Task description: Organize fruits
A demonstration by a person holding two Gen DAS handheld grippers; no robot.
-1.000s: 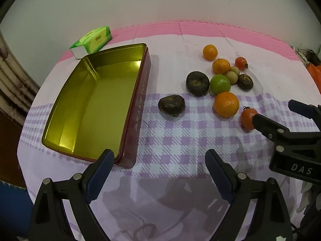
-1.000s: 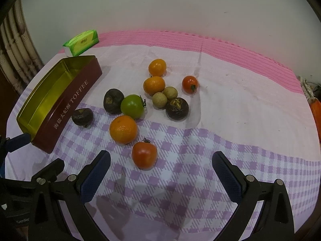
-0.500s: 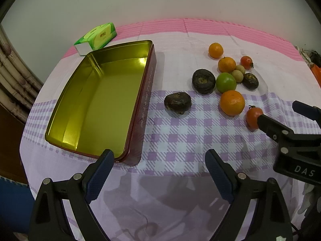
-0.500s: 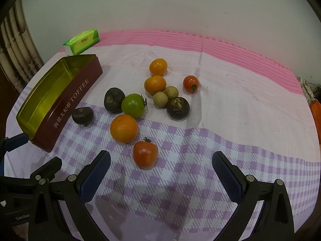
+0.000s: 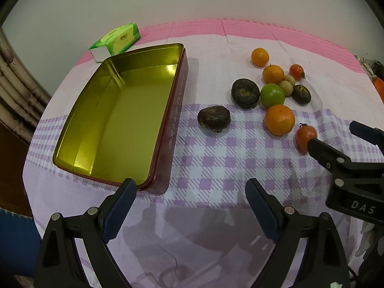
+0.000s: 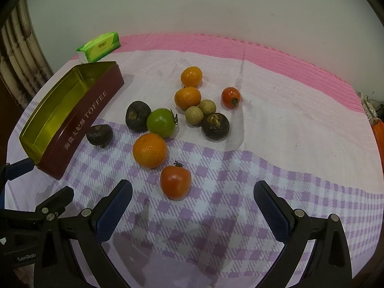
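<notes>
A: Anything hidden?
B: The right gripper (image 5: 336,141) half covers one tomato (image 5: 305,136).
A: Counts?
B: Three oranges (image 6: 149,150), three tomatoes, three dark fruits (image 6: 99,135), two longans (image 6: 194,115), mid-table (image 6: 288,132). Tin (image 5: 115,120) empty, left edge. Both grippers' fingers (image 6: 114,210) apart; left gripper (image 5: 189,206) holds nothing.

A green and white plastic pack of tissues (image 5: 116,40) lies in the upper left of the frame, at the back edge of the table. Under it spreads a cloth with a pink knitted-looking band, a pale plain stretch and purple-and-white checks (image 6: 276,148) filling the middle and lower frame. A plain off-white wall (image 6: 192,7) fills the top. Brown ribbed bamboo-like poles (image 5: 14,81) stand at the left edge.
</notes>
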